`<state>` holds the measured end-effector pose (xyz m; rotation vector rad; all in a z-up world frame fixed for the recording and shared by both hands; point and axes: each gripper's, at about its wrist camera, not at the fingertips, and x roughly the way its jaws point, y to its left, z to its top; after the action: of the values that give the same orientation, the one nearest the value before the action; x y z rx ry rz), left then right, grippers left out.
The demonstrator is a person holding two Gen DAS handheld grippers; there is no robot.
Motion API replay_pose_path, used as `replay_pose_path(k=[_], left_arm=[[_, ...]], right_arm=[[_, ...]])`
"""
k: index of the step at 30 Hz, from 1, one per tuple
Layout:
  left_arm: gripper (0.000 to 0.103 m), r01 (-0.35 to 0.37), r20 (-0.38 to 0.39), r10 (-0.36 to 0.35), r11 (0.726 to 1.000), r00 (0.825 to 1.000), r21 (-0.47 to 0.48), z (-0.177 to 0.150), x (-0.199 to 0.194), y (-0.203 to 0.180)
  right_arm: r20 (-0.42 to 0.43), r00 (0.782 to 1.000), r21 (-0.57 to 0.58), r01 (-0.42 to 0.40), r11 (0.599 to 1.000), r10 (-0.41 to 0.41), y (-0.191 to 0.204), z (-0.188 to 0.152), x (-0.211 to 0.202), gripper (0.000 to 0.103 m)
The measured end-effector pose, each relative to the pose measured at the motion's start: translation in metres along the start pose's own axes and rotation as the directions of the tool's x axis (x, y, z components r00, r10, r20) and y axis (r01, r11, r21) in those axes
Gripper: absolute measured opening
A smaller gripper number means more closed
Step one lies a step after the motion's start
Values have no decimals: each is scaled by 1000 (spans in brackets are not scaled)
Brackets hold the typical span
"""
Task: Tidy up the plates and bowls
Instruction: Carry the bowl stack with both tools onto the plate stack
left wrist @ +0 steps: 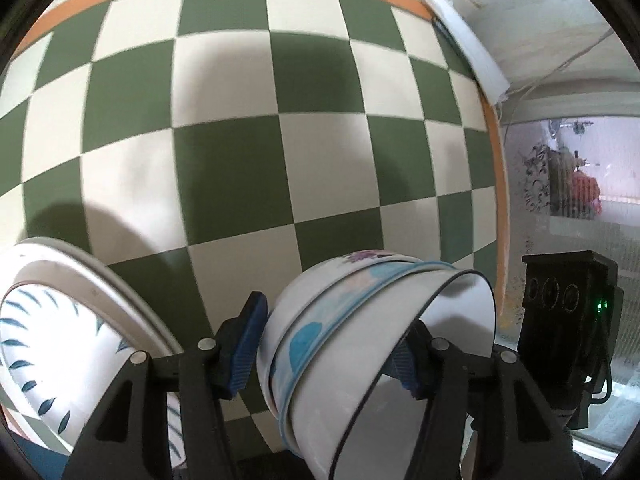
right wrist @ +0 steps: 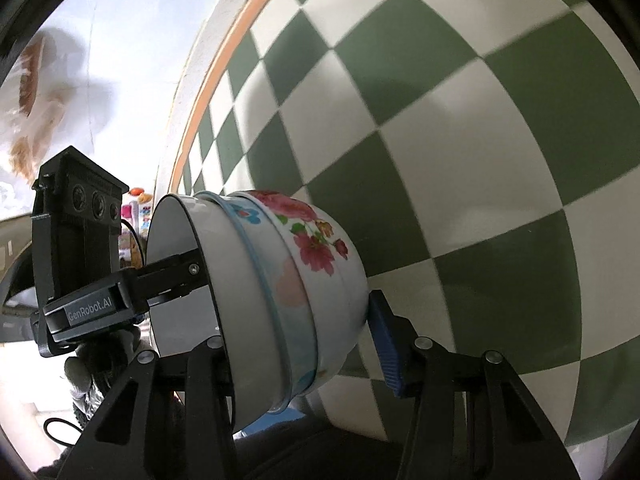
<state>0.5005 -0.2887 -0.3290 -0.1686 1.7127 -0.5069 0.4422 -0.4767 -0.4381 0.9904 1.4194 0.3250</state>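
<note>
1. While both grippers clamp it from opposite sides, the stack of nested bowls (left wrist: 360,344) hangs tilted at lower centre, above the checkered tablecloth (left wrist: 256,128).
2. Left gripper (left wrist: 328,352) and right gripper (right wrist: 296,344) each pinch the stack, probably sharing its weight.
3. The leaf-patterned plate (left wrist: 60,352) waits lower left.

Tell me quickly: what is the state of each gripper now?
Left gripper: shut on the stack of bowls.
Right gripper: shut on the same stack of bowls.
</note>
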Motion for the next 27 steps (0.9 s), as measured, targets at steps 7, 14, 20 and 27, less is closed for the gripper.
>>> replay_pose_path(k=[7,14,20,27], left_arm=[[55,9,71,-8,1000,997,-11,-7,-47,14],[55,15,129,-9,999,992,-44,-20,-91,52],[55,5,150,9,996,989,-94,-35,-110,97],[55,19,148,6,986,989,-163,-47,-105,143]], right_arm=[[-11,1000,-68,3,998,-4,52,5,3,51],[-18,1000,-150,15,989,-17,106,-7,19,51],[-57,998,-188,0,982,-11,135,-18,51,50],[-109,993,-217,13,976,-37,155,-26,97,50]])
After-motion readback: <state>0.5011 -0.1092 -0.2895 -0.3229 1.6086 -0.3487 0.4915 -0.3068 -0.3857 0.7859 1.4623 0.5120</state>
